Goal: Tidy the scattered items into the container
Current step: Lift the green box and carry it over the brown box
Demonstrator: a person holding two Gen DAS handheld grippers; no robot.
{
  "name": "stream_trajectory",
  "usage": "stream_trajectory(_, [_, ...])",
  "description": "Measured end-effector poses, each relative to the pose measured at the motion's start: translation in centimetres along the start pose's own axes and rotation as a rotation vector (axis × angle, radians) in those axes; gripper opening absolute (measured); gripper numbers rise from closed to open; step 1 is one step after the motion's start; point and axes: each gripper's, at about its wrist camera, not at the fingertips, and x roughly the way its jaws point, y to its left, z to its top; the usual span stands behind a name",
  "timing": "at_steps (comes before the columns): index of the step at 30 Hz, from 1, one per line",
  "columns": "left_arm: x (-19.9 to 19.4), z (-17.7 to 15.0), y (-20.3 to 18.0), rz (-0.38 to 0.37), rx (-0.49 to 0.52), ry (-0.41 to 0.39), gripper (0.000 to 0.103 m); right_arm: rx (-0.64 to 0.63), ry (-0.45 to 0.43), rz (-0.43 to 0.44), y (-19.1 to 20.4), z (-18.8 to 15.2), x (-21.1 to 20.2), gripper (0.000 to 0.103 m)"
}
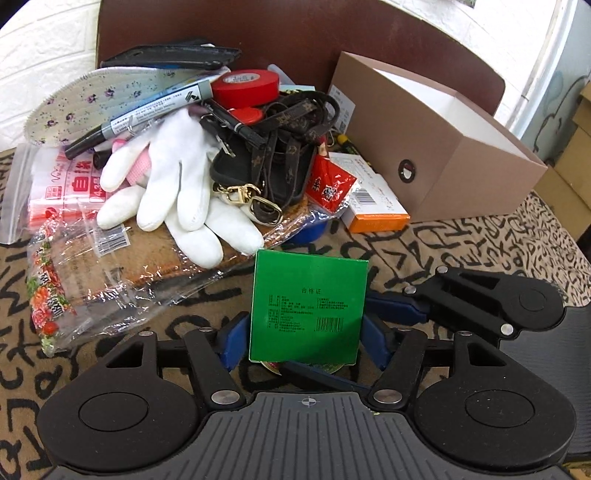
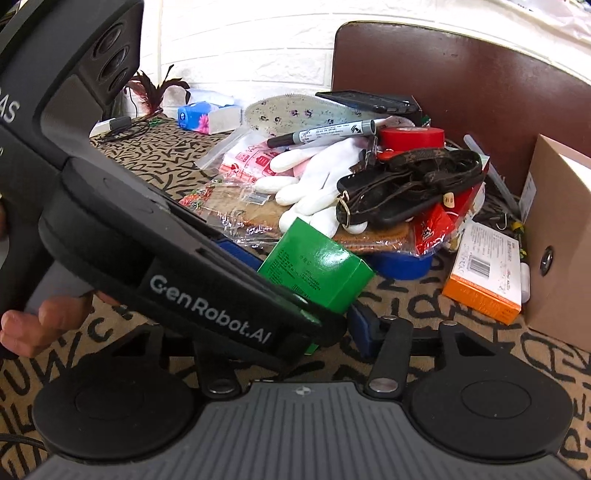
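My left gripper [image 1: 306, 332] is shut on a green box [image 1: 308, 306], held above the patterned cloth; the box also shows in the right wrist view [image 2: 317, 267]. My right gripper [image 2: 332, 325] sits just beside and under the left one, its blue fingers [image 2: 364, 325] close to the green box; the left gripper's body hides most of it. The open brown cardboard container [image 1: 424, 147] stands at the right, also in the right wrist view [image 2: 554, 236]. A pile holds a white glove [image 1: 177, 177], red tape [image 1: 245, 86], a marker [image 1: 147, 114] and a brown strap [image 1: 291, 147].
An orange-edged box [image 1: 373, 206] lies beside the container. A flowered insole [image 1: 88, 99], plastic bags [image 1: 59, 188] and a wrapped mat [image 1: 129, 266] lie left. A brown chair back [image 1: 295, 33] stands behind. A tissue pack [image 2: 207, 116] lies far left.
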Motion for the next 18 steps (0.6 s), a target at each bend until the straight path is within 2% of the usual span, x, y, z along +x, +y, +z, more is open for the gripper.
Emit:
stream_trajectory(2, [-0.1, -0.1, -0.5, 0.004, 0.008, 0.002, 0.074, 0.001, 0.000, 0.002, -0.1, -0.1, -0.4, 0.056])
stream_trajectory(5, [-0.2, -0.1, -1.4, 0.007, 0.019, 0.005, 0.067, 0.010, -0.002, 0.005, -0.5, -0.4, -1.2, 0.056])
stream_trajectory(12, [-0.9, 0.5, -4.8, -0.021, 0.054, -0.019, 0.067, 0.018, -0.037, -0.033, -1.9, -0.9, -4.5, 0.055])
stream_trajectory(18, [-1.2, 2.2, -9.2, -0.050, 0.124, -0.061, 0.068, 0.033, -0.087, -0.103, -4.4, -0.8, -8.0, 0.055])
